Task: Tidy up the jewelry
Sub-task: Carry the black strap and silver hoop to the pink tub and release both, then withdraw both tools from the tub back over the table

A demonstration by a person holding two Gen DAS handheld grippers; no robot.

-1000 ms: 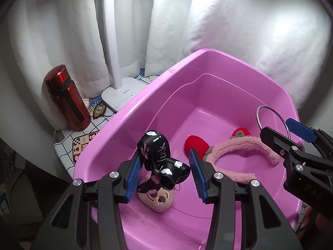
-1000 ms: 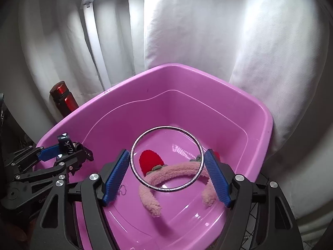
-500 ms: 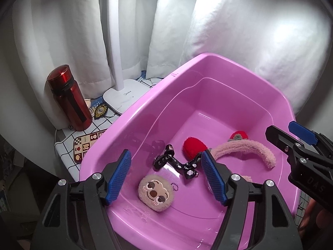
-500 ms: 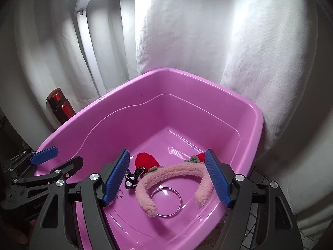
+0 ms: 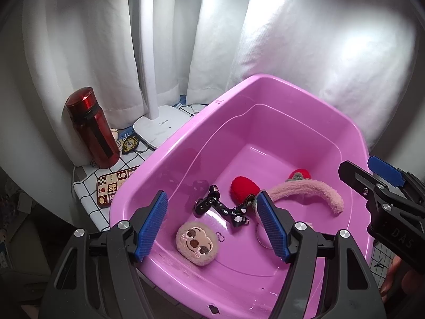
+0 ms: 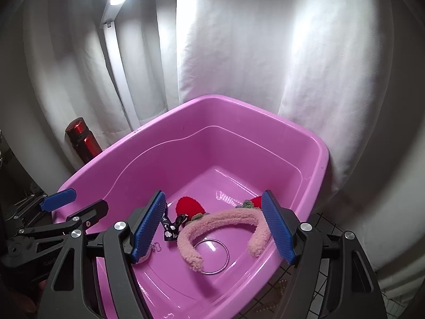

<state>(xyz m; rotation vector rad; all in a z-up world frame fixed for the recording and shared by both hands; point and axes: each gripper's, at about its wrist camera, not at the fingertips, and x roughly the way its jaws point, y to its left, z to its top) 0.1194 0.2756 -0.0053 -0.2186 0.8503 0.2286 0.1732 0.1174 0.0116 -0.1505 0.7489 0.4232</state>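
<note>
Left gripper (image 5: 212, 223): jaws apart, empty, above the near end of the pink plastic tub (image 5: 265, 85). Right gripper (image 6: 213, 226): jaws apart, empty, above the same tub. Contents, on the tub floor: black printed ribbon strap (image 5: 220, 207); plush sloth-face charm (image 5: 198, 246); pink fuzzy headband (image 6: 220, 226) with red ears; silver bangle (image 6: 212, 256) partly under the headband. Step judged: items deposited, both grippers free. Next move calls for locating any remaining piece outside the tub. Beside tub: red bottle (image 5: 91, 127), lamp base (image 5: 159, 127).
</note>
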